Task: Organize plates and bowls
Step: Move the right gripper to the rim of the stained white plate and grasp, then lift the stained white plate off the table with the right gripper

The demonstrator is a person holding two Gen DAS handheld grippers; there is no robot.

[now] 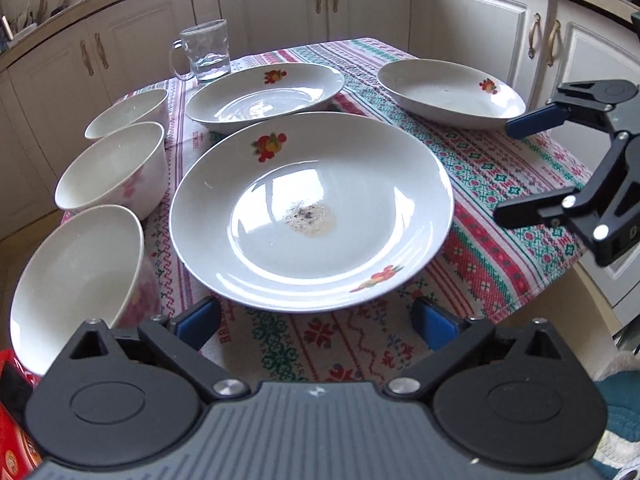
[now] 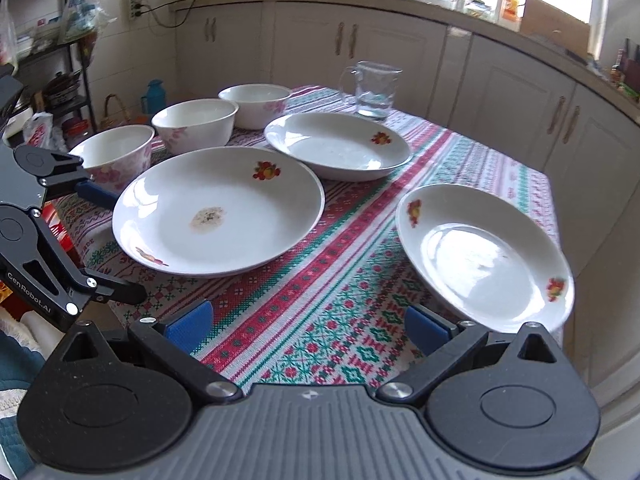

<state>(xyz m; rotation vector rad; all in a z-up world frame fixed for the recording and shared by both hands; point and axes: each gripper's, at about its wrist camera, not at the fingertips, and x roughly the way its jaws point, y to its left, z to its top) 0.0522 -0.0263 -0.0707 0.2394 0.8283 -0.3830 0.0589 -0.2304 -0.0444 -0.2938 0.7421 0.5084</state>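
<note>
Through the left wrist camera I see my left gripper (image 1: 316, 322) spread wide with nothing between its blue pads, just short of the stained plate (image 1: 312, 210) at centre. Three bowls (image 1: 114, 168) line the cloth's edge from 8 to 10 o'clock, a second plate (image 1: 264, 92) sits at 12, a third plate (image 1: 450, 94) at 1, and a glass mug (image 1: 206, 52) at 11. Through the right wrist camera my right gripper (image 2: 308, 326) is also spread and empty over the patterned tablecloth (image 2: 320, 264). At 9 o'clock the other gripper's arm reads "GenRobot.AI".
</note>
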